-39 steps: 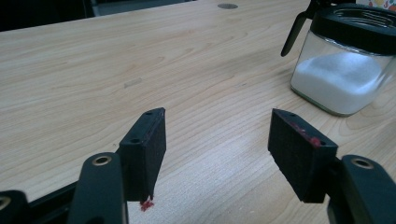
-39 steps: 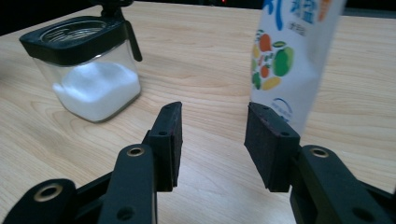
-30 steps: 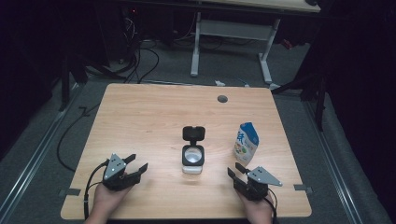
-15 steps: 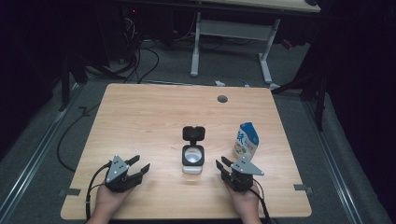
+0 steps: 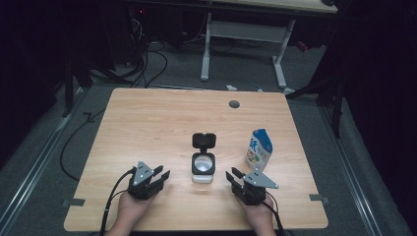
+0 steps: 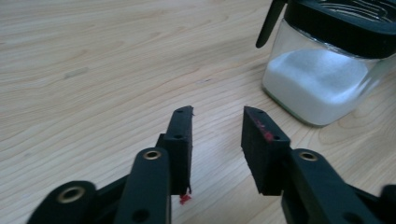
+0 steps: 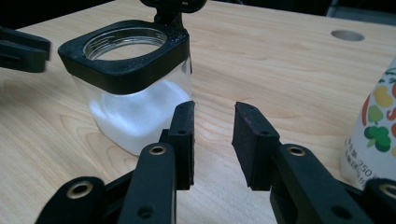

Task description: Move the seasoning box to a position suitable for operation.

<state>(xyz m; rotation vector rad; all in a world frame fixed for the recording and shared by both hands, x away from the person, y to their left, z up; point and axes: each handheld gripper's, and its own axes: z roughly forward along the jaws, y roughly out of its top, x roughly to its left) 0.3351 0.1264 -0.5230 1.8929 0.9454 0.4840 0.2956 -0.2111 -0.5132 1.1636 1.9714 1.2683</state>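
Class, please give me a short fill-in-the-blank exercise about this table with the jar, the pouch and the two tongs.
1. The jar holds a ____ powder.
2. The jar's black lid is flipped ____.
3. The pouch stands nearer the ____ tongs.
4. Between the jaws of the left tongs there is ____.

Missing words: white; open; right; nothing

The only print stands on the white and blue pouch (image 5: 259,149) at the right of the table (image 5: 147,128). In the right gripper view the pouch (image 7: 376,140) shows the figure 250 amid small characters too fine to read, under pictures of vegetables. In the high view a large blue character sits on its front, too blurred to make out.
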